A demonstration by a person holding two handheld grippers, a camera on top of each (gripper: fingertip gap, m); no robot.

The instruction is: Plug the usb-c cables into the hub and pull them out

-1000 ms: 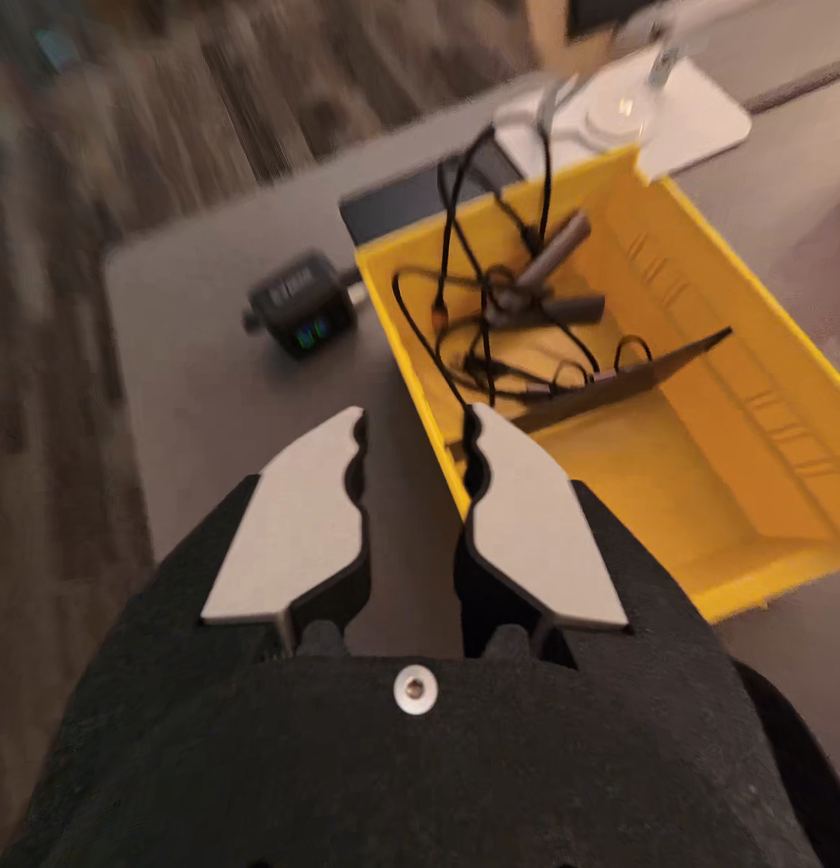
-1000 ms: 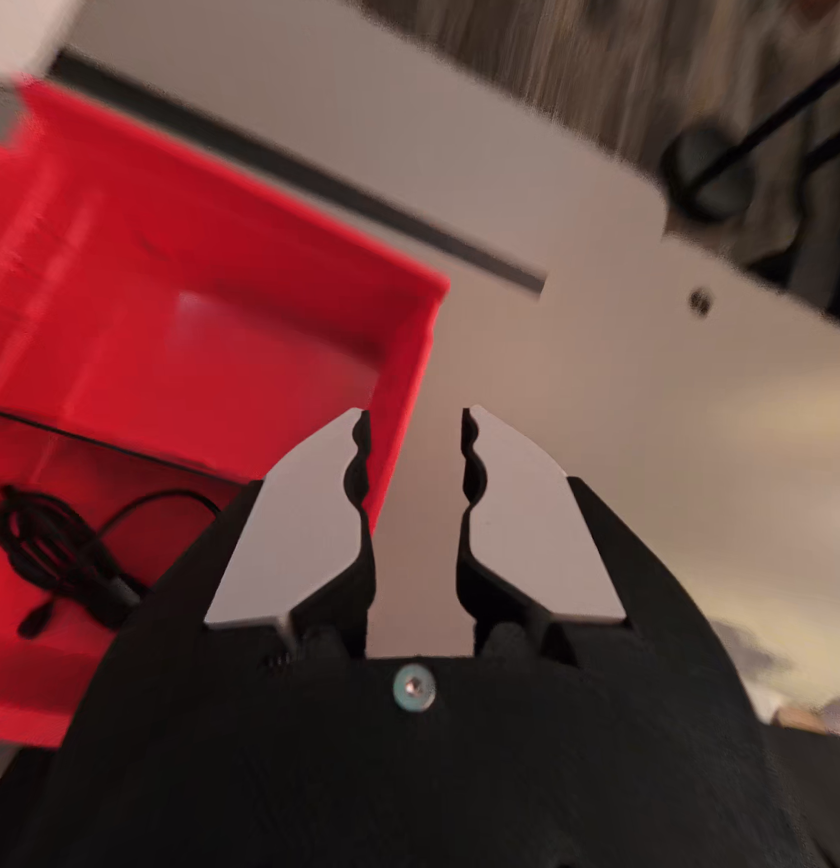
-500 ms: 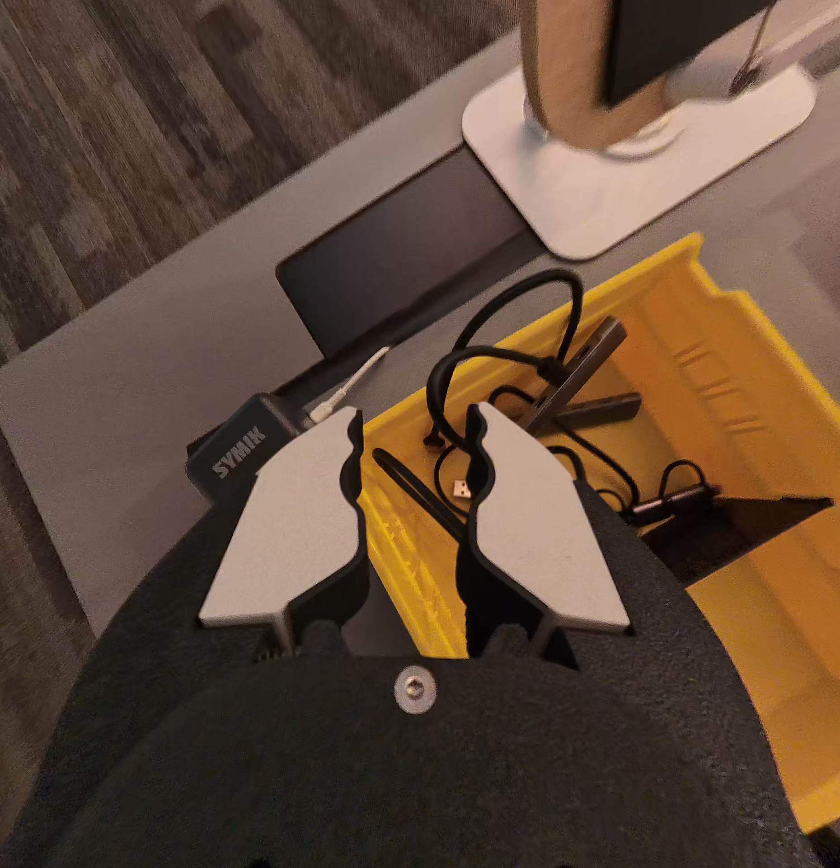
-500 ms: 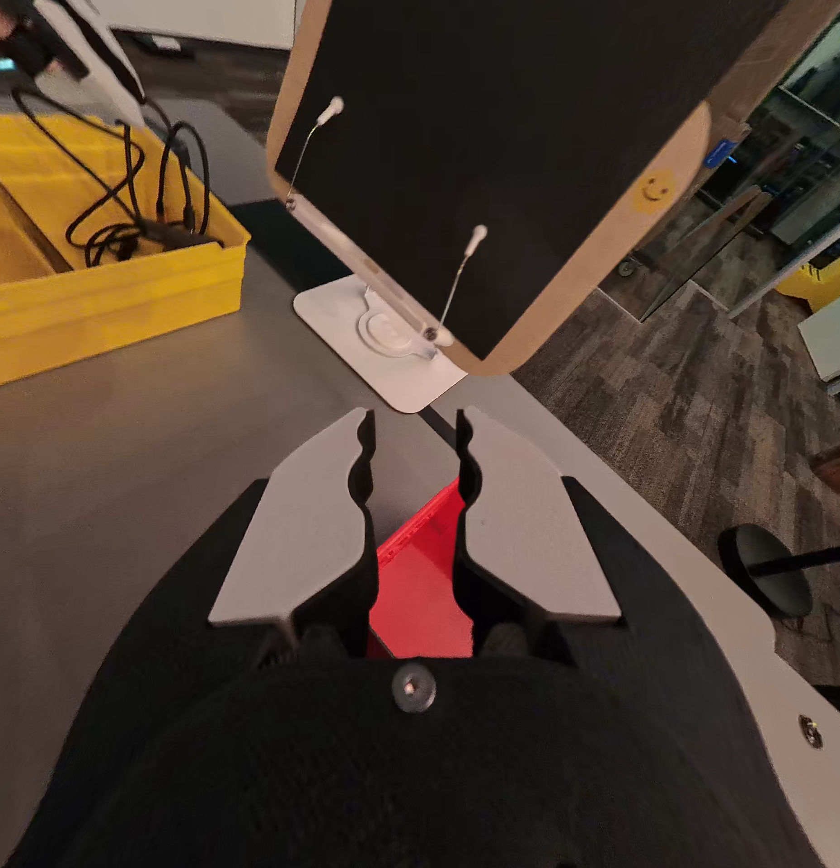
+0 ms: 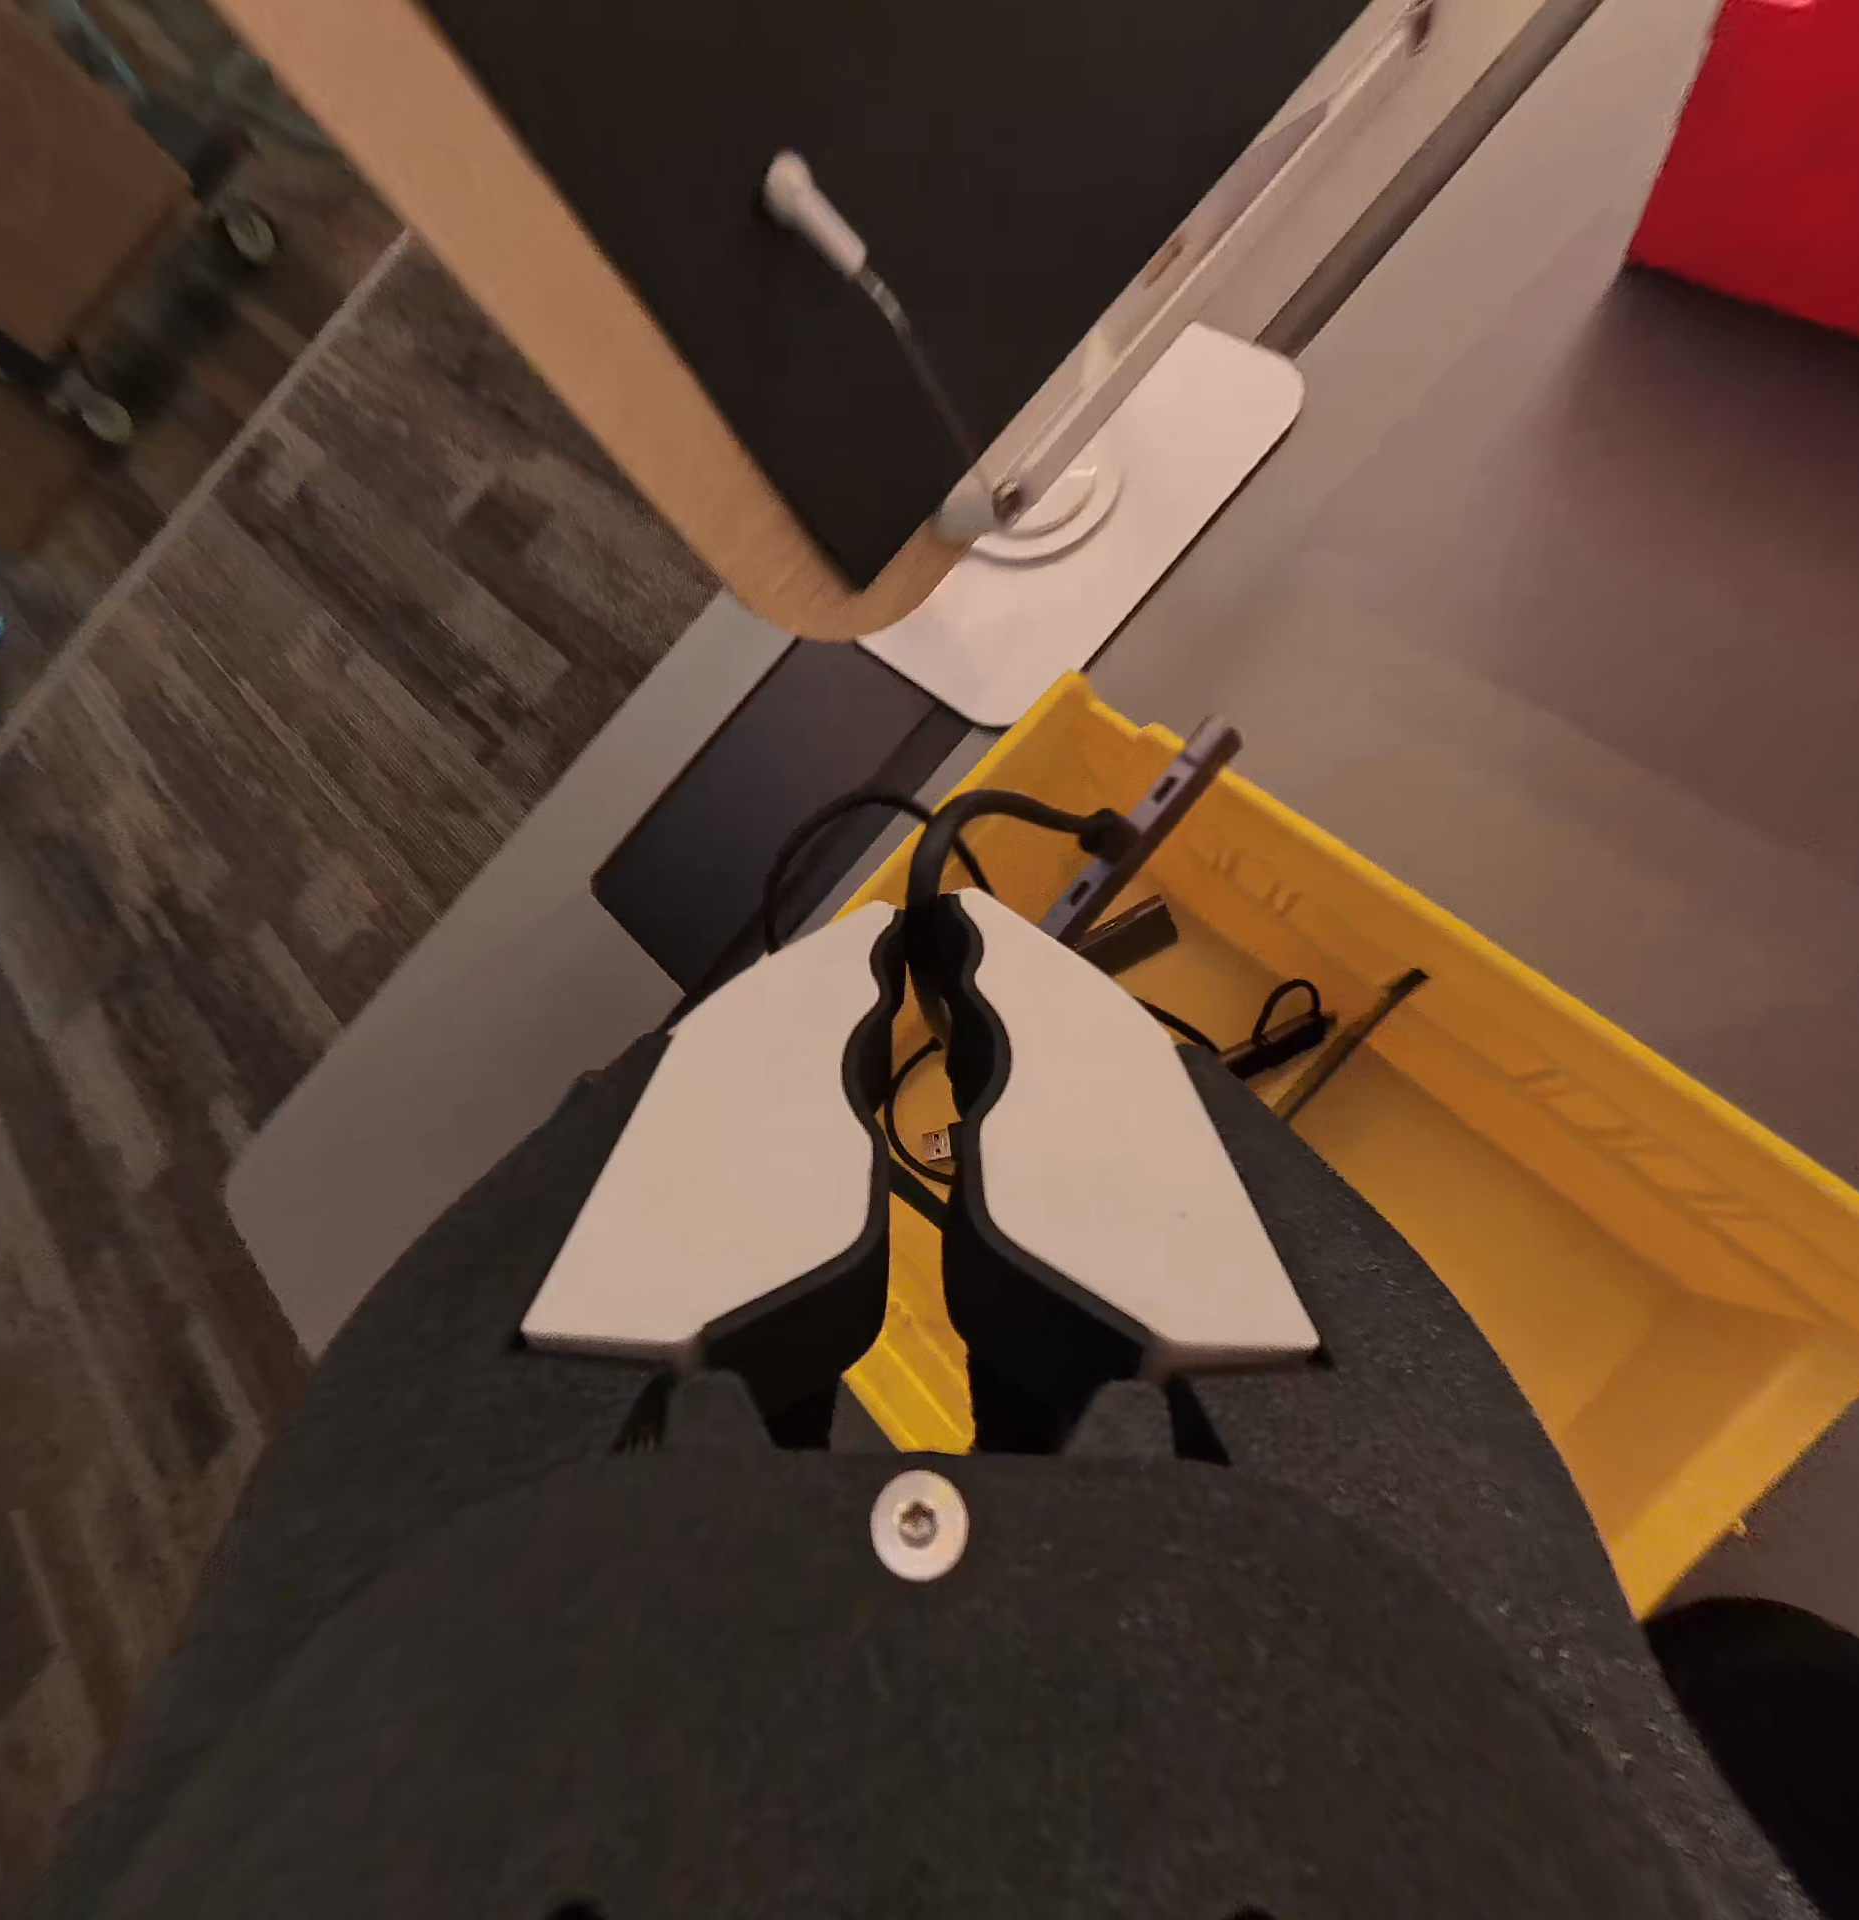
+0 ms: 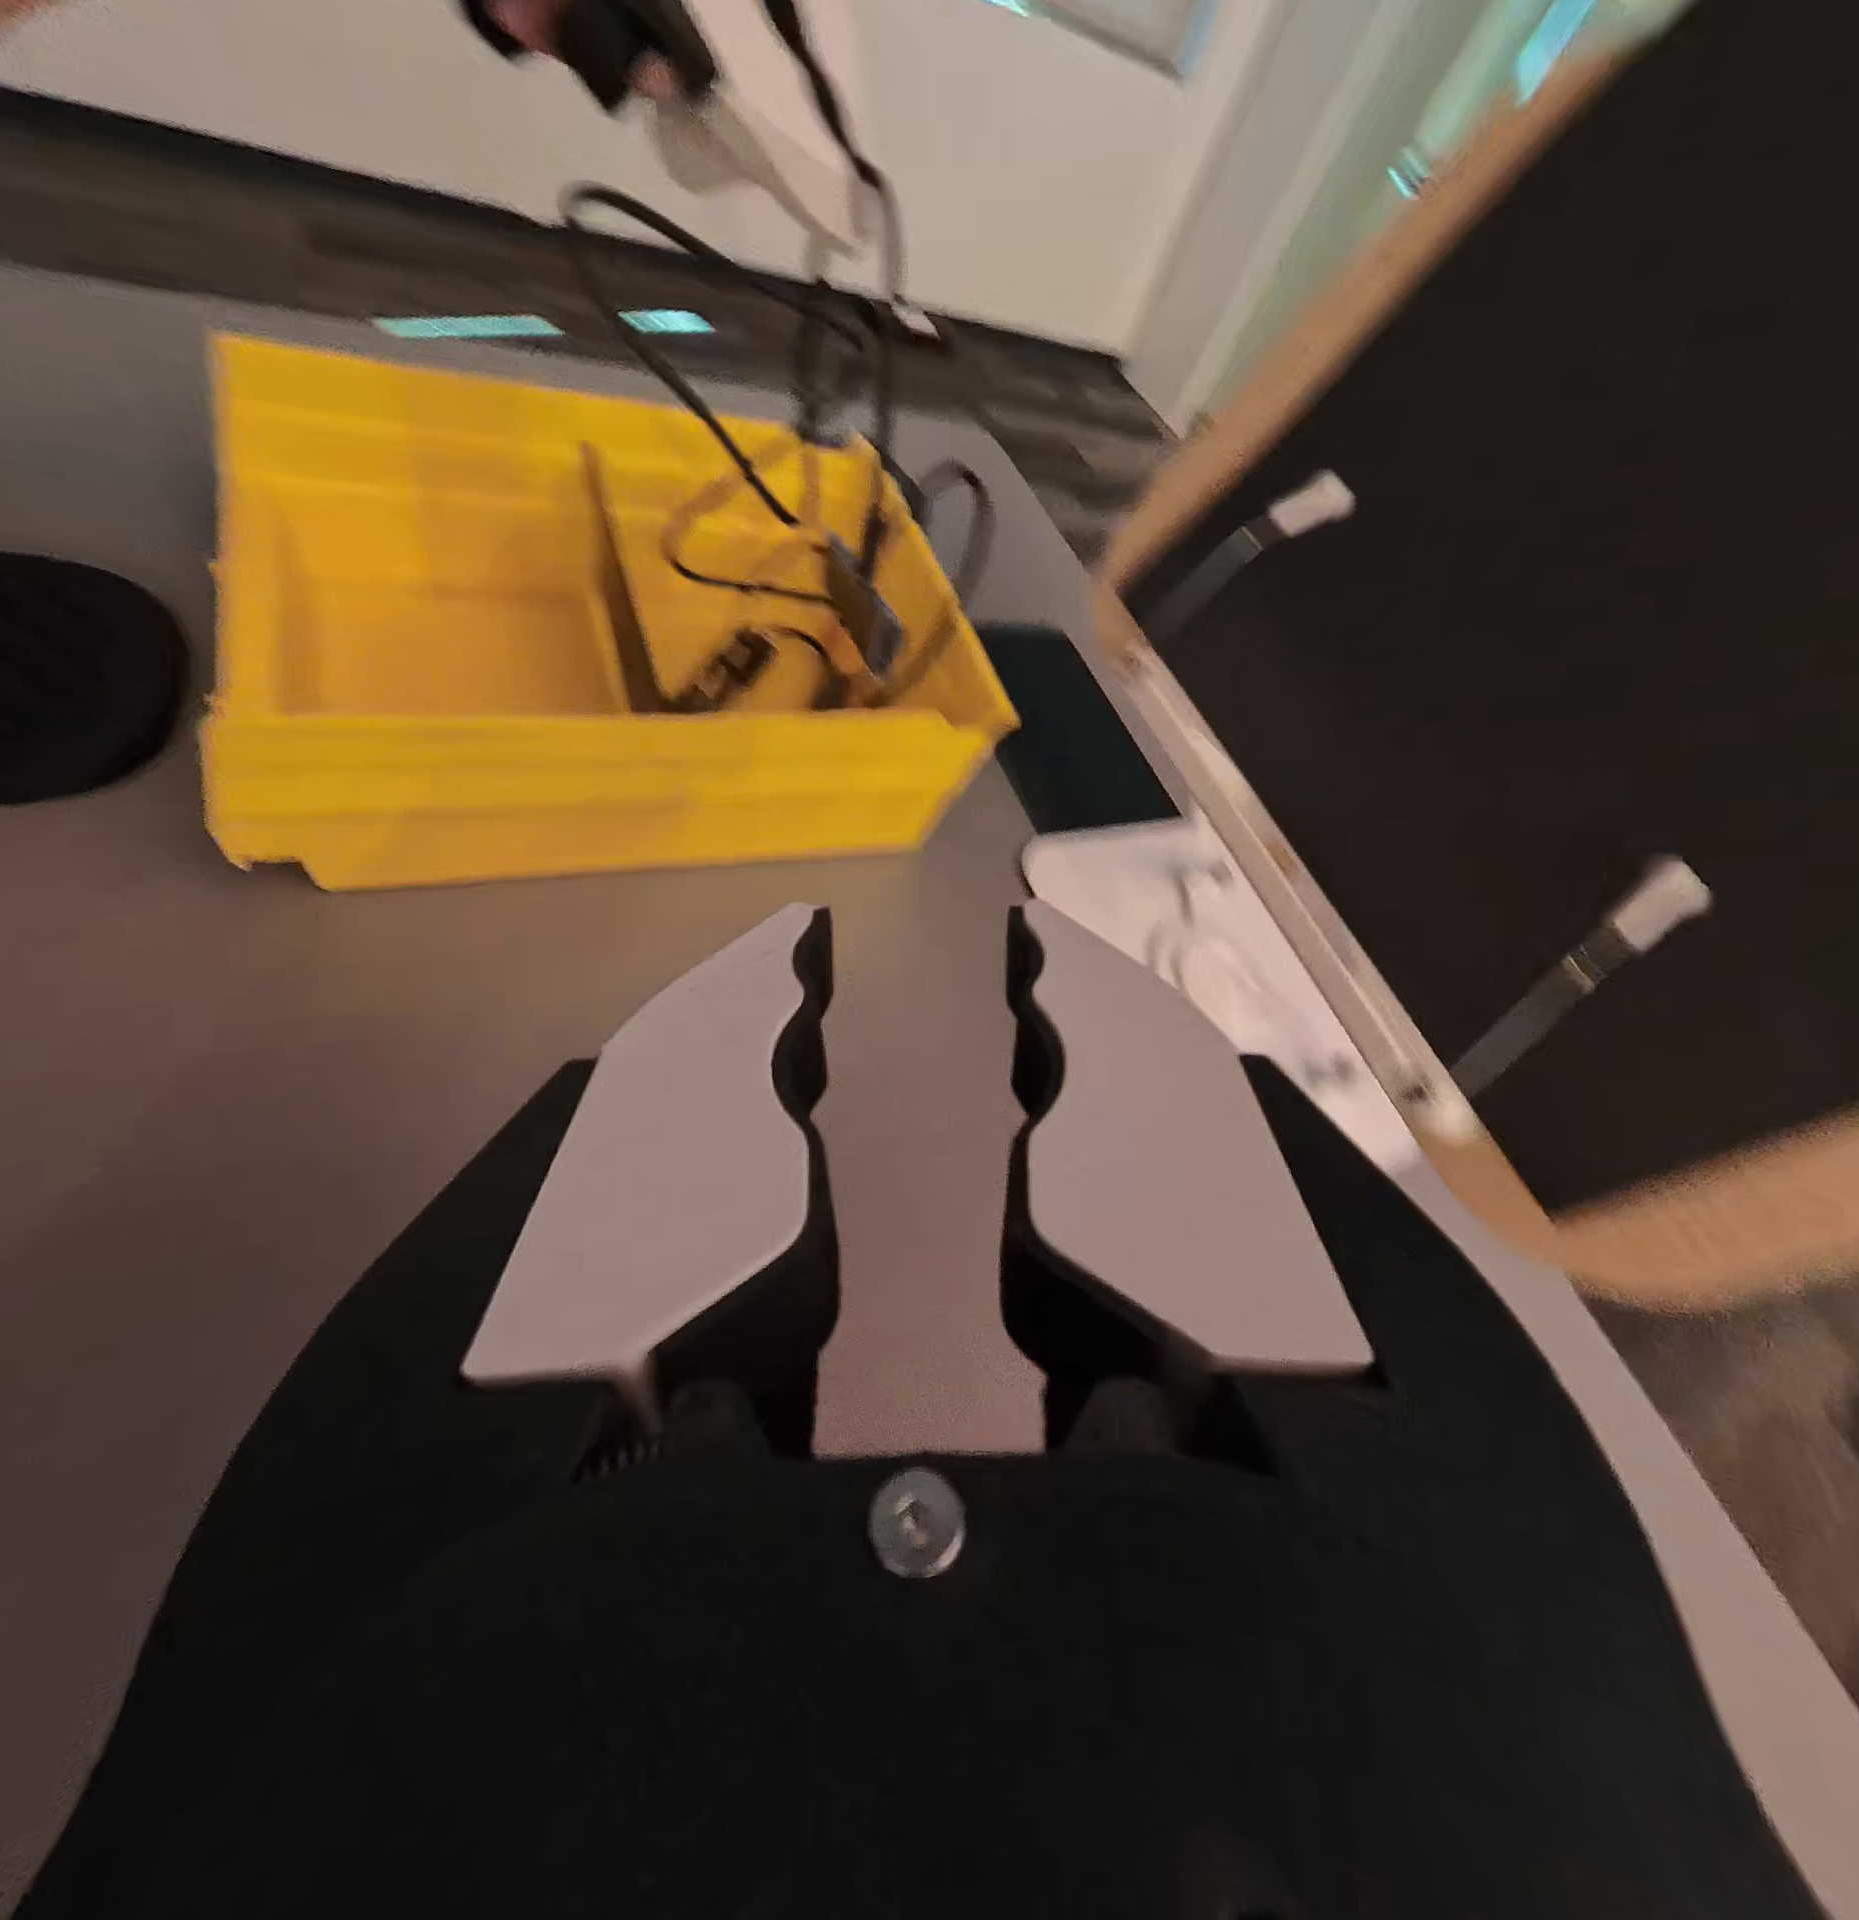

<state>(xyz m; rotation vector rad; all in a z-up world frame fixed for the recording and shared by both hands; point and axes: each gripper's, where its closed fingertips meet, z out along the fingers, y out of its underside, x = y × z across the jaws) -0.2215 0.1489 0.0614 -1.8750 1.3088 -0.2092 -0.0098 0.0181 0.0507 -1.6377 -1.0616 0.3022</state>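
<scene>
The left gripper (image 5: 930,920) was pinched narrow on a black cable (image 5: 992,816), which looped up ahead of the fingertips to the grey hub (image 5: 1148,847). The hub leaned tilted against the far wall of the yellow bin (image 5: 1527,1164), just beyond and right of the tips. More cable ends (image 5: 1278,1029) lay on the bin floor beside a divider. The right gripper (image 6: 917,920) stood open and empty above the grey table (image 6: 281,1091), with the bin ahead to its left and the board on its stand (image 6: 1527,623) to its right.
</scene>
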